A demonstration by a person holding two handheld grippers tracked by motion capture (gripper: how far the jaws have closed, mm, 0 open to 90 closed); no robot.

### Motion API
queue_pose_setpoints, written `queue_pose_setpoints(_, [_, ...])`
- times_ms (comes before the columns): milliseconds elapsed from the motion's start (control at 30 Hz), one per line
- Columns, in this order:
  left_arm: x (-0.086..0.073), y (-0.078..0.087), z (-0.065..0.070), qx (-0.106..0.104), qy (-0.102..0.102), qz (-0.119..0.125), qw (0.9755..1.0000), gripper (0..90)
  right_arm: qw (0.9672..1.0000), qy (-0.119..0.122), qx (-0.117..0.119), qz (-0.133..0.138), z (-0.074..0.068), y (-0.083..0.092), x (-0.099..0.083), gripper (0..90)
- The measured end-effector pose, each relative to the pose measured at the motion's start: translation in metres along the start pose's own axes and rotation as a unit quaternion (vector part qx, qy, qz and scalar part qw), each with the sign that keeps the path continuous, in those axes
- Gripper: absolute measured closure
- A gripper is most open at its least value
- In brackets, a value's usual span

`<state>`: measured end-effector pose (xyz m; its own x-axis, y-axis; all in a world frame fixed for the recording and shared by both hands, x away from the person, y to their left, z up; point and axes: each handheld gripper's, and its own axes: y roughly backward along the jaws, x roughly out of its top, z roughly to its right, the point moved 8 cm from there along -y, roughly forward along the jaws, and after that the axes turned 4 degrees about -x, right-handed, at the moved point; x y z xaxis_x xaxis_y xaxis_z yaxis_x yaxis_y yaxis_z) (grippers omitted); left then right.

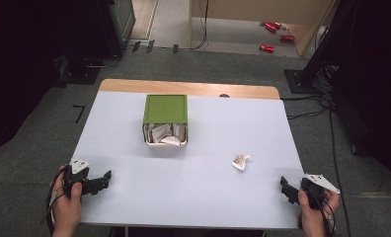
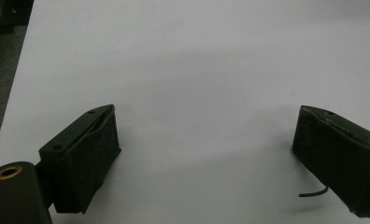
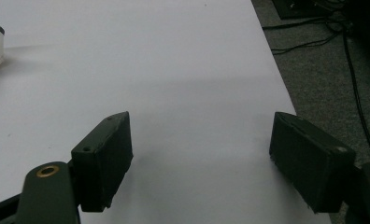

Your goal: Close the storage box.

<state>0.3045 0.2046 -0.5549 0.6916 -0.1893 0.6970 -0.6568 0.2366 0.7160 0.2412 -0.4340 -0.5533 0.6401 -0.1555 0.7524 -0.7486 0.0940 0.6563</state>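
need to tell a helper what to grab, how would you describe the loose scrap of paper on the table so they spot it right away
Start at the white table and find the green-lidded box near its far middle. Come toward the person's side and to the right: the crumpled paper scrap lies alone on the bare top, nearer the right gripper. Unlike the scraps in the box, it sits loose in the open.

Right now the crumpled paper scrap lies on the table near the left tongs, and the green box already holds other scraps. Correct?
Not quite. The crumpled paper scrap lies near the right tongs, not the left, as the high view shows. The rest stands: it is on the table, and the green box already holds other scraps.
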Motion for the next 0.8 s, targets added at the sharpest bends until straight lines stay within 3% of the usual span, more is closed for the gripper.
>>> queue_pose_setpoints(167, [0.0,0.0,0.0,0.0,0.0,0.0,1.0,7.7,1.0,0.01,-0.001,0.001,-0.0014,-0.0007,-0.0011,19.1])
queue_pose_setpoints(333, [0.0,0.0,0.0,0.0,0.0,0.0,1.0,7.7,0.9991,0.036,-0.023,0.0,-0.0046,-0.0025,-0.0026,18.6])
queue_pose_setpoints(800, [0.0,-0.0001,0.0,0.0,0.0,-0.001,1.0,7.7,0.9989,0.038,-0.024,-0.008,-0.0045,-0.0031,-0.0024,18.1])
